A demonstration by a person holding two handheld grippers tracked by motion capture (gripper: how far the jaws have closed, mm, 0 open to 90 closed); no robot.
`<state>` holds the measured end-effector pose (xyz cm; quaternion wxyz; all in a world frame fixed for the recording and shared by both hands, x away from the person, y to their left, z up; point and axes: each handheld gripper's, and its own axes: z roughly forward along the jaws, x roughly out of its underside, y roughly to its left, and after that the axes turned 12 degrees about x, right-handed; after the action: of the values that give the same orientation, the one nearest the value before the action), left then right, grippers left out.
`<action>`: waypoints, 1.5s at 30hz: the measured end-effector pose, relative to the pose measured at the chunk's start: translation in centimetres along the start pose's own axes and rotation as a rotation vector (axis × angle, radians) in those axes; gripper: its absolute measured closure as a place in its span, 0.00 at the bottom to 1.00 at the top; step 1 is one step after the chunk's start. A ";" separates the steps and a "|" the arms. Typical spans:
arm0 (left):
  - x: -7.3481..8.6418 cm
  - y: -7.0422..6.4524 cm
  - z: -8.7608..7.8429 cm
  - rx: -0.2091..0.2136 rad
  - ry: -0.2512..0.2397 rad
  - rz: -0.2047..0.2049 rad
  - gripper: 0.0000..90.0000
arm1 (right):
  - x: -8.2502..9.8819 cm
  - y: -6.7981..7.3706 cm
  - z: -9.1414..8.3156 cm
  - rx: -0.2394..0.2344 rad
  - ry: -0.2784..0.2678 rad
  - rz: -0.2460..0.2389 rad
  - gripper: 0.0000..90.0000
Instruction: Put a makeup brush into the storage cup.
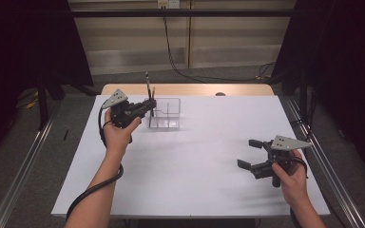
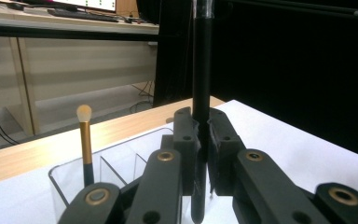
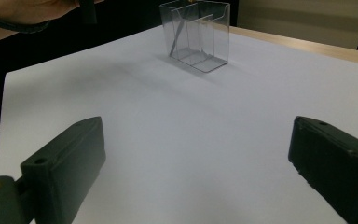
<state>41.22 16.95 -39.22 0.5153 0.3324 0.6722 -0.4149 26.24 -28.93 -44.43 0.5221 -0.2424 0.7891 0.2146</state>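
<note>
- My left gripper (image 2: 200, 140) is clamped on a long black brush (image 2: 202, 70), the jaws pressed against its handle from both sides, and the brush stands upright between them.
- In the left gripper view the lower end of the brush hangs just below the jaws, over the near edge of the clear organiser box (image 2: 116, 161); in the high view my left gripper (image 1: 145, 108) sits right at the box's left side, so the brush is about at its left compartment (image 1: 156, 114).
- A second brush with a gold handle (image 2: 86, 144) and a pale tip already stands in that box, a little apart from mine.
- I judge the black brush light and stiff: a thin, smooth, round handle that could twist or slide in the pads if my grip loosens. I hold it low on the handle, which leaves most of its length above the jaws, so it may tip.
- The clear box looks light and hard-walled; a knock from my jaws could shove it across the white table (image 1: 204, 156).
- My right gripper (image 1: 252, 153) rests near the table's right edge, well apart from the box, jaws wide apart with nothing between them.
</note>
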 end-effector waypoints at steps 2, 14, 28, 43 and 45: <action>-0.1 0.2 -0.1 -0.010 -0.001 0.000 0.93 | 0.1 0.0 -0.1 0.003 0.003 -0.002 0.04; -0.6 1.2 0.1 -0.038 -0.012 -0.007 0.93 | 0.4 -0.3 -0.7 0.018 0.006 0.008 0.04; -1.6 2.8 1.0 -0.088 -0.012 0.004 0.93 | 0.8 -0.5 -1.1 0.026 0.003 0.010 0.04; -0.1 4.0 2.0 -0.136 -0.014 -0.003 0.93 | 1.0 -0.8 -1.2 0.022 0.001 0.013 0.04; 0.1 4.0 2.1 -0.134 -0.025 -0.013 0.93 | 1.0 -0.8 -1.2 0.023 0.000 0.014 0.04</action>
<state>45.57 16.84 -40.44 0.5422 0.2874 0.6942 -0.3763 25.57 -30.44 -44.99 0.5233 -0.2309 0.7932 0.2090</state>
